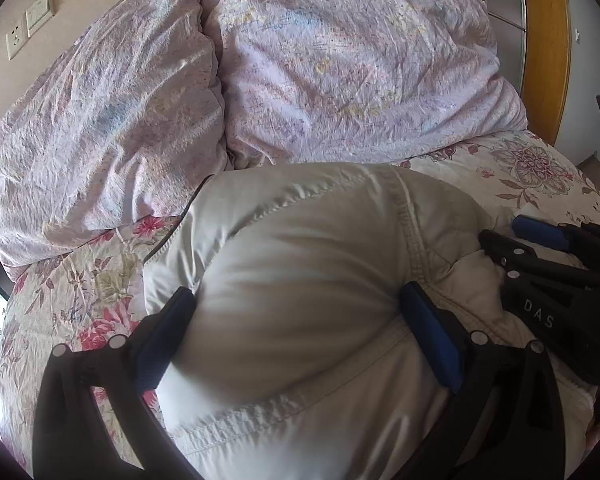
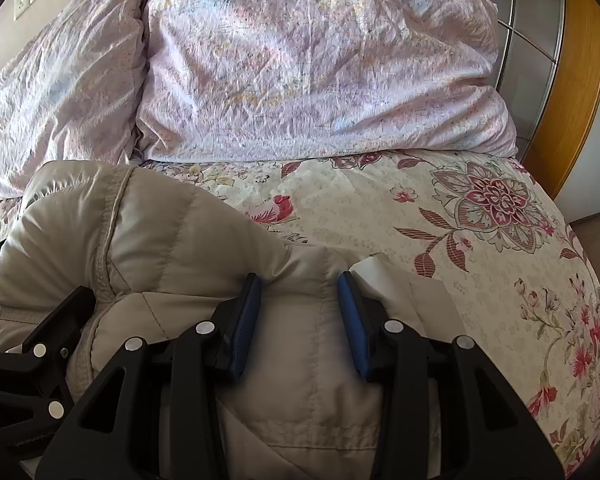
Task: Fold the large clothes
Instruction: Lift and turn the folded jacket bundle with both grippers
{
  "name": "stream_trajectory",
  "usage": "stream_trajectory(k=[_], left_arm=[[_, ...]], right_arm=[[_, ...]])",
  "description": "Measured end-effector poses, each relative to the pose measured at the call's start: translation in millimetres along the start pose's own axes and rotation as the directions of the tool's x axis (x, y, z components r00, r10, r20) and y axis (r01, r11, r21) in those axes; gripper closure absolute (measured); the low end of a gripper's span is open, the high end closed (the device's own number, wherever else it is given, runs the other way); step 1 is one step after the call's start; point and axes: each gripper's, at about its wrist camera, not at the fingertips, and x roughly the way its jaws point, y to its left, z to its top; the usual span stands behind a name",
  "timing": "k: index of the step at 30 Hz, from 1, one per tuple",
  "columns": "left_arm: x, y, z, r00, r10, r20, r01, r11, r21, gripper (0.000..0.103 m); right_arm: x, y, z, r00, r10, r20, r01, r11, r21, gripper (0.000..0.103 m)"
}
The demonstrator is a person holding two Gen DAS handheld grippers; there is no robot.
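Observation:
A beige puffy down jacket lies bunched on the flowered bed. My left gripper is open wide, its blue-padded fingers on either side of a thick bulge of the jacket. My right gripper is open too, its blue pads straddling a fold of the jacket near its right edge. The right gripper also shows at the right of the left wrist view. The left gripper's black frame shows at the lower left of the right wrist view. Whether either one pinches cloth is unclear.
A floral bedspread covers the bed. A crumpled lilac duvet is heaped along the far side. A wall socket and switch are at far left. A wooden door frame stands at far right.

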Motion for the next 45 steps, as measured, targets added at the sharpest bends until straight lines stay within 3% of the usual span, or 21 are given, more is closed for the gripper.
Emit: stream_trajectory(k=[5, 7, 8, 9, 10, 13, 16, 21, 23, 28, 31, 37, 45], left_arm=[[-17.5, 4.7, -1.9, 1.000, 0.003, 0.014, -0.003, 1.000, 0.003, 0.002], [-36.4, 14.3, -8.8, 0.999, -0.035, 0.033, 0.035, 0.999, -0.017, 0.002], [-45.7, 19.9, -12.9, 0.998, -0.053, 0.038, 0.054, 0.998, -0.026, 0.002], [-54.2, 25.8, -16.8, 0.996, -0.081, 0.039, 0.082, 0.996, -0.036, 0.002], [-63.2, 33.1, -21.2, 0.993, -0.115, 0.040, 0.117, 0.992, -0.048, 0.002], [-85.9, 54.0, -33.4, 0.979, -0.201, 0.045, 0.204, 0.976, -0.081, 0.002], [-98.6, 76.2, -43.0, 0.958, -0.284, 0.043, 0.287, 0.951, -0.120, 0.002], [-91.6, 100.6, -53.0, 0.895, -0.446, -0.010, 0.429, 0.868, -0.250, 0.002], [-86.0, 103.4, -56.5, 0.879, -0.476, -0.022, 0.451, 0.846, -0.286, 0.002], [-75.5, 96.0, -60.0, 0.861, -0.505, -0.059, 0.467, 0.832, -0.298, 0.002], [-71.3, 89.5, -60.4, 0.853, -0.517, -0.070, 0.477, 0.827, -0.297, 0.002], [-64.3, 84.1, -60.3, 0.834, -0.547, -0.070, 0.502, 0.807, -0.312, 0.002], [-56.2, 80.6, -57.2, 0.835, -0.545, -0.076, 0.502, 0.811, -0.302, 0.002]], right_arm=[[-8.6, -1.9, 2.1, 1.000, 0.016, -0.015, -0.016, 1.000, 0.005, 0.059], [-20.5, -4.1, 3.3, 0.998, 0.048, -0.042, -0.048, 0.999, 0.005, 0.050], [-29.4, -7.0, 3.2, 0.996, 0.083, -0.043, -0.082, 0.997, 0.009, 0.032], [-39.0, -11.3, 3.2, 0.992, 0.117, -0.044, -0.117, 0.993, 0.020, 0.007], [-48.4, -16.2, 2.8, 0.988, 0.146, -0.040, -0.144, 0.989, 0.037, 0.001], [-76.8, -37.4, -1.2, 0.977, 0.211, -0.029, -0.208, 0.973, 0.101, 0.001], [-89.8, -66.0, -8.4, 0.952, 0.300, -0.062, -0.283, 0.939, 0.196, 0.001], [-71.9, -103.3, -27.1, 0.885, 0.421, -0.198, -0.335, 0.871, 0.359, 0.001], [-62.2, -109.9, -34.7, 0.851, 0.469, -0.236, -0.354, 0.845, 0.402, 0.001], [-49.3, -115.3, -45.5, 0.801, 0.531, -0.275, -0.380, 0.807, 0.452, 0.001], [-37.4, -115.4, -50.5, 0.755, 0.582, -0.300, -0.400, 0.773, 0.493, 0.001], [-24.3, -112.5, -56.5, 0.719, 0.617, -0.320, -0.414, 0.750, 0.516, 0.001], [-0.8, -104.8, -56.2, 0.654, 0.688, -0.316, -0.460, 0.693, 0.556, 0.001]])
